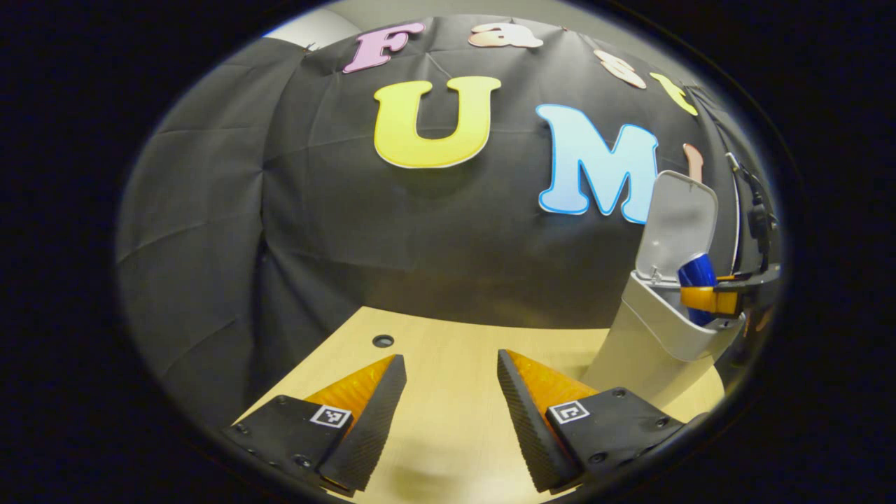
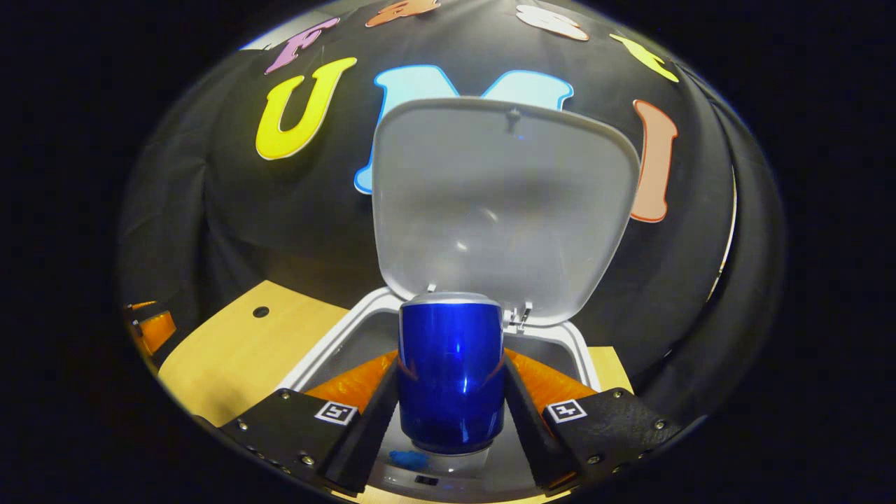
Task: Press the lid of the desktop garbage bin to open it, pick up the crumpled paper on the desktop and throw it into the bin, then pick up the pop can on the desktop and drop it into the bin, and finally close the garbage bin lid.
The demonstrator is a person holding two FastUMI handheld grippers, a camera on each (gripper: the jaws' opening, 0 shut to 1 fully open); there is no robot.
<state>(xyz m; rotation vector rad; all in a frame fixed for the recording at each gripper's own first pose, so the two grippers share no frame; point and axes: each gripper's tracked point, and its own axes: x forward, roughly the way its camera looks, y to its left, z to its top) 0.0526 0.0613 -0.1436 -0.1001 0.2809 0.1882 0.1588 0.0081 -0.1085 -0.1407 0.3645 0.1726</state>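
In the right gripper view my right gripper (image 2: 451, 381) is shut on a blue pop can (image 2: 451, 371), held upright over the open mouth of the white bin (image 2: 581, 350). The bin's lid (image 2: 500, 203) stands raised behind the can. Crumpled paper is not discernible inside. In the left gripper view my left gripper (image 1: 451, 367) hovers open over the wooden desk (image 1: 448, 413), holding nothing. To its right stands the bin (image 1: 651, 336) with its lid (image 1: 675, 224) up, and the right gripper (image 1: 710, 299) holds the blue can (image 1: 696, 273) above the opening.
The light wooden desk (image 2: 238, 350) has a small round cable hole (image 1: 383, 341) near its back edge. The black cloth wall hangs close behind the desk and bin. The left gripper (image 2: 150, 329) shows at the far left edge of the right gripper view.
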